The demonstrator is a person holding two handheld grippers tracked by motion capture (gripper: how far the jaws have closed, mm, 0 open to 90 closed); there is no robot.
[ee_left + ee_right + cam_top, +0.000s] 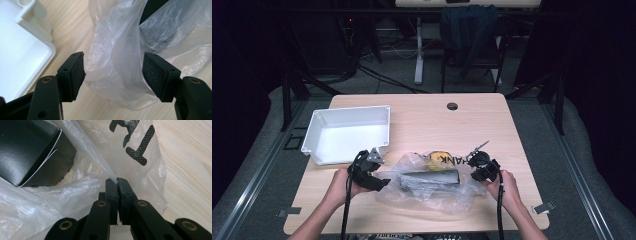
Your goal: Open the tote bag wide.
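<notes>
Clear plastic bag lies on the table, front-centre, between the two claws; inside it a dark box, long axis running left-right across the table, roughly parallel to the front edge; a yellow item with black lettering sits at the bag's far side, can't tell what it is.

Right claw is closed tight on a thin fold of the bag film at the bag's right end; in the right gripper view the box end flap is up-left of the tips, inside the bag, not touching the claw.

Left claw is wide open; a bunched fold of bag film sits between its pads, left pad just touching or just beside the film, right pad behind it; nothing gripped yet. White tray is just beyond the left claw, apart from the bag.

Judgement: next move looks like closing the left claw on that fold, so both ends of the bag are held; box axis points claw to claw, so pulling apart along that line should spread the film or open the mouth; left claw is the one that needs to act; risk is thin film slipping out before the pads meet.
</notes>
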